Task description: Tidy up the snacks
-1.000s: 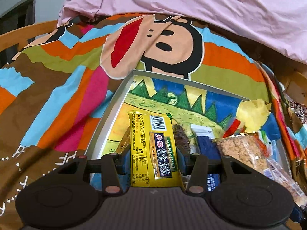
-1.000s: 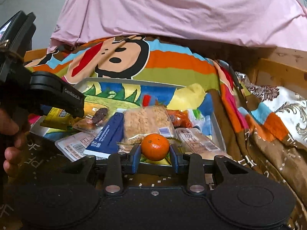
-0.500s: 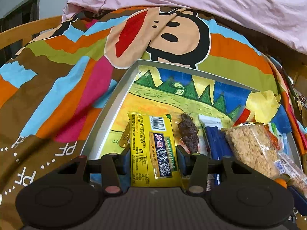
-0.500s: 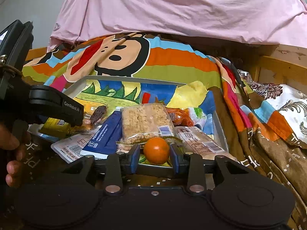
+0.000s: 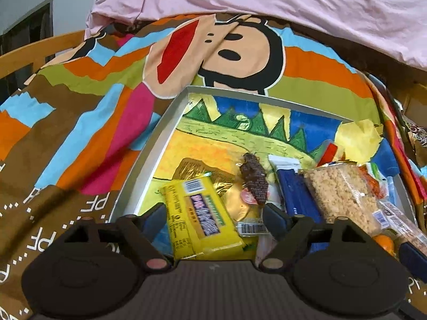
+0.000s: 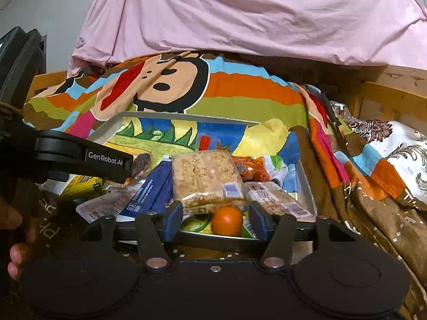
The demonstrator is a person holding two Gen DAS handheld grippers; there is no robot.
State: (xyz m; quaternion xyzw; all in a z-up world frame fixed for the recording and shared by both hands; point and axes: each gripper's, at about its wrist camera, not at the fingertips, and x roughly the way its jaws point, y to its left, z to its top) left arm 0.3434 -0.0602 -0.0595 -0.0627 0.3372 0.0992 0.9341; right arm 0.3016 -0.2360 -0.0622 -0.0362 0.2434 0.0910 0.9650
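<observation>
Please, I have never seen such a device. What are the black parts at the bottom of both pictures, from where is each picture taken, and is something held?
There is no robot. A person holds a two-finger tool in each hand, and each tool has a camera looking along its fingers. One picture is from the left gripper, the other from the right gripper. A tray of snacks lies on a colourful bedcover. Both grippers' jaws have just been opening. A yellow packet lies between the left jaws and a small orange between the right ones, but neither is squeezed now. Both rest in the tray.
</observation>
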